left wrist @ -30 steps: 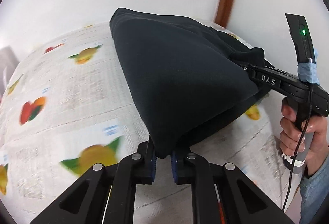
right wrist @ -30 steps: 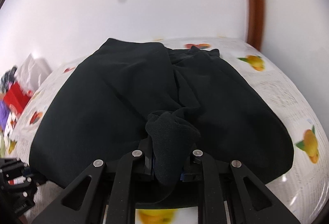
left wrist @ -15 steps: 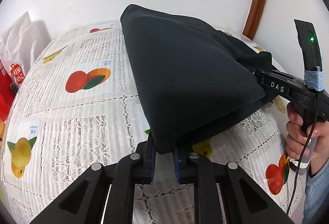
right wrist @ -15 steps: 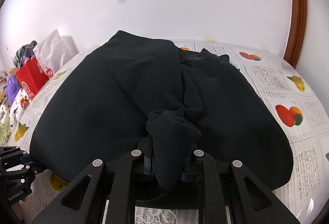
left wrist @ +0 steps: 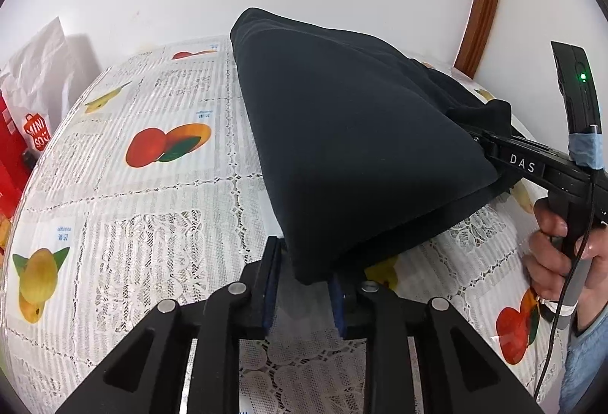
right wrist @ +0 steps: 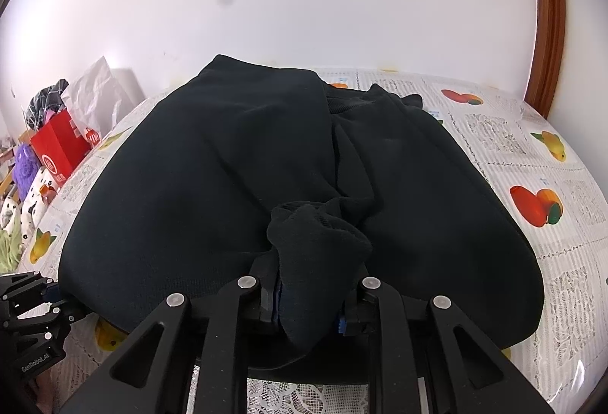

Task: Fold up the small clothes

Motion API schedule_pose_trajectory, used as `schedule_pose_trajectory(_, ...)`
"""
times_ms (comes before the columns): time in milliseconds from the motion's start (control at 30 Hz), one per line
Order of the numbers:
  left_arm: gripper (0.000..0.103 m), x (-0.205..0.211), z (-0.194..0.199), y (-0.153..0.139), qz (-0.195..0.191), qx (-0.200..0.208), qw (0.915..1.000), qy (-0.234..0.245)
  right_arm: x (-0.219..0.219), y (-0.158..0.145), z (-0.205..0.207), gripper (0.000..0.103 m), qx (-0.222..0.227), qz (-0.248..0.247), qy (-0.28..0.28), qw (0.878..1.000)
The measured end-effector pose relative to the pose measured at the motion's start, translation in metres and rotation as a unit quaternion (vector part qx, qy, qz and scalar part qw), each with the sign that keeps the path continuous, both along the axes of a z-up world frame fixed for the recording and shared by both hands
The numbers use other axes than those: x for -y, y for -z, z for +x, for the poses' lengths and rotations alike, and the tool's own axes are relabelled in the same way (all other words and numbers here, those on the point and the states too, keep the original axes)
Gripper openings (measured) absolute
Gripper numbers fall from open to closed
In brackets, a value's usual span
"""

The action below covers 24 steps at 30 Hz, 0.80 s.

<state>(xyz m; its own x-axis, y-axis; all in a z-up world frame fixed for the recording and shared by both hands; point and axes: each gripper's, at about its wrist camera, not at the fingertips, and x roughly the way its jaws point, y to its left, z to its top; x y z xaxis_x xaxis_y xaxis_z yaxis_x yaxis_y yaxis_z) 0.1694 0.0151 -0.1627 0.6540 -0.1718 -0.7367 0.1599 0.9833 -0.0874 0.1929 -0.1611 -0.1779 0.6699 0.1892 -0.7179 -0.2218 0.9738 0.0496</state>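
Fruit-print lace tablecloth (left wrist: pixel 159 209) carries your black garment (right wrist: pixel 235 186), folded over and spread across it. Your right gripper (right wrist: pixel 309 304) is clamped on a bunched black edge. Your left gripper (left wrist: pixel 304 294) has just been opening: a garment corner hangs between its jaws, left pad clear of the cloth.

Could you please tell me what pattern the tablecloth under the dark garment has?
The tablecloth is white lace-look with printed fruit squares, clearest in the left wrist view.

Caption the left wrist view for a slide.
Left tool opening around a corner of the black garment on the fruit-print tablecloth.
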Motion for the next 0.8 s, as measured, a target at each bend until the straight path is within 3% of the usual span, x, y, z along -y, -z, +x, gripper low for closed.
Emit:
schedule_pose_trajectory(167, 0.024, -0.003, 0.000, 0.000, -0.010, -0.002, 1.0000, 0.001, 0.000, 0.000, 0.000, 0.020, 0.000, 0.002, 0.000, 1.000)
schedule_pose_trajectory(333, 0.028, 0.003, 0.000, 0.001, 0.005, -0.001, 1.0000, 0.003, 0.001, 0.000, -0.001, 0.020, 0.001, -0.002, 0.000, 1.000)
schedule_pose_trajectory(400, 0.032, 0.001, 0.001, 0.000, -0.013, -0.003, 0.9999, 0.007, 0.003, 0.000, 0.000, 0.020, 0.001, 0.004, 0.000, 1.000)
schedule_pose_trajectory(433, 0.040, -0.001, 0.001, 0.000, -0.027, -0.004, 0.9996, 0.009, 0.004, 0.000, 0.000, 0.020, 0.000, 0.009, 0.000, 1.000)
schedule_pose_trajectory(467, 0.056, -0.001, 0.001, 0.000, -0.035, -0.003, 0.9993, 0.013, 0.006, 0.000, 0.000, 0.021, -0.001, 0.014, 0.000, 1.000)
schedule_pose_trajectory(500, 0.062, 0.001, 0.001, -0.001, -0.035, -0.001, 0.9993, 0.013, 0.008, 0.000, 0.000, 0.022, -0.001, 0.021, 0.000, 1.000)
schedule_pose_trajectory(667, 0.063, 0.026, 0.010, -0.004, -0.009, 0.001, 0.9998, 0.017, 0.023, -0.003, -0.001, 0.031, 0.004, 0.074, 0.009, 0.997)
schedule_pose_trajectory(733, 0.063, 0.030, 0.017, -0.001, 0.002, -0.009, 0.9999, 0.006, 0.027, -0.005, 0.000, 0.041, 0.009, 0.091, 0.022, 0.996)
schedule_pose_trajectory(800, 0.064, 0.032, 0.020, 0.000, 0.003, -0.007, 1.0000, 0.002, 0.028, -0.006, 0.007, 0.042, 0.009, 0.093, 0.033, 0.995)
